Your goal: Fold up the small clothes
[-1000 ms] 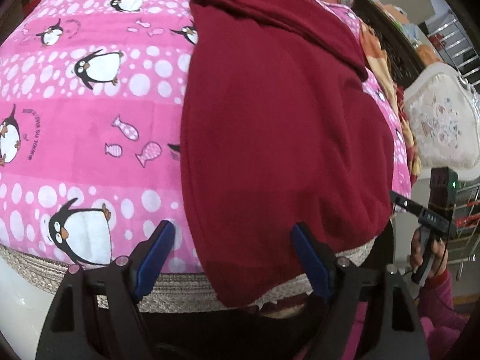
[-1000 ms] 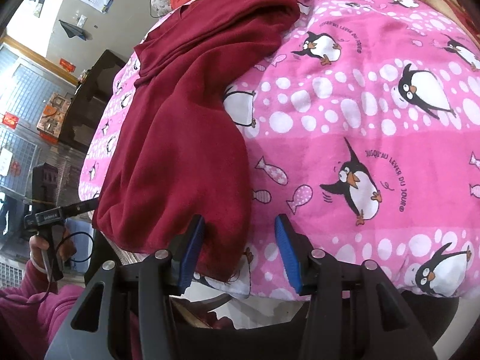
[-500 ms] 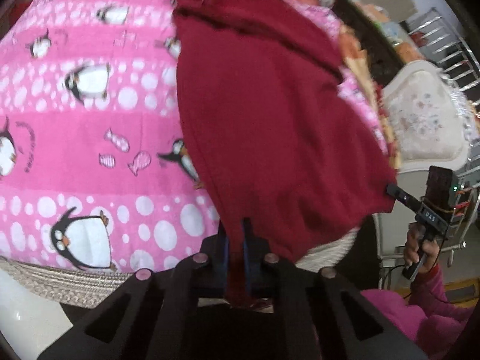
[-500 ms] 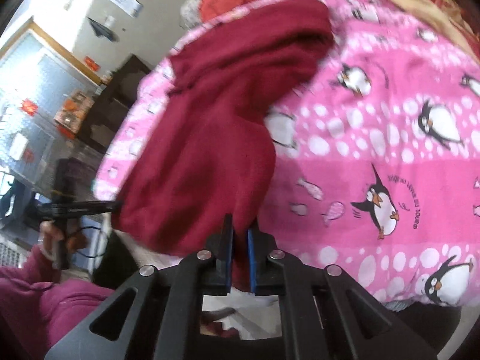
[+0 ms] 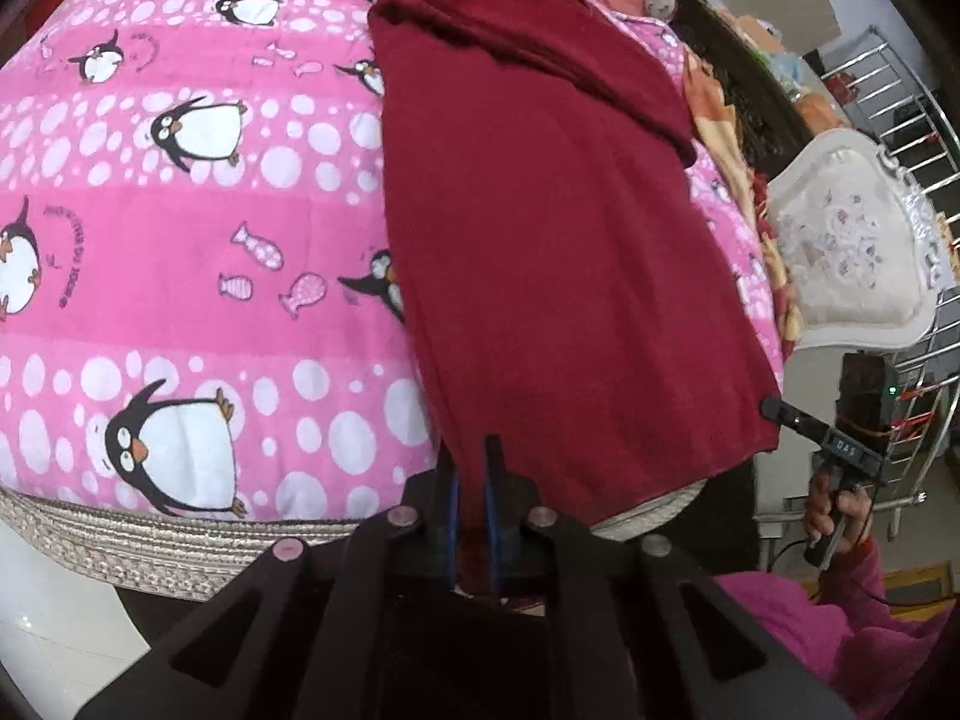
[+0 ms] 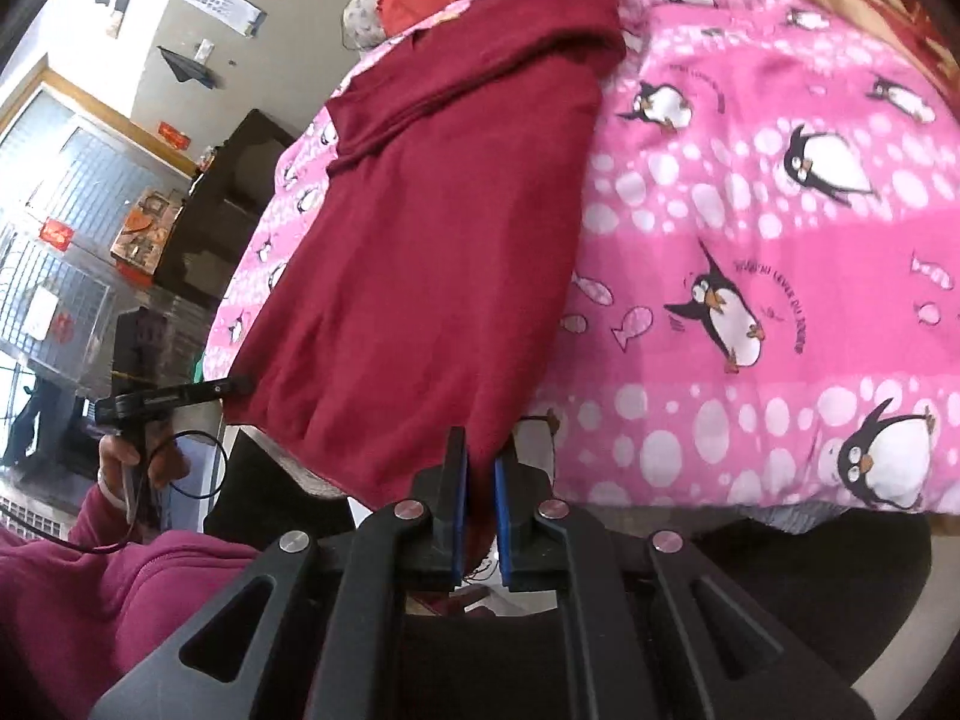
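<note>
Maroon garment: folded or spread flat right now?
Mostly spread: maroon garment lies lengthwise on the penguin blanket, with its far end folded over.

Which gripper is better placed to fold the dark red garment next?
Neither clearly: left gripper and right gripper each pinch a near corner of the garment, so both would probably lift its near edge together.

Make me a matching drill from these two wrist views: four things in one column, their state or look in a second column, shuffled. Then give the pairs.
Things
1. left gripper
2. garment
3. blanket
4. chair back

States
A. pink, printed with penguins and fish
B. dark red, spread along the bed, near hem pinched at both corners
C. shut on the garment's near hem
D. white, ornate, standing beside the bed

Pairs: 1-C, 2-B, 3-A, 4-D. The right gripper is also shut on the hem.
</note>
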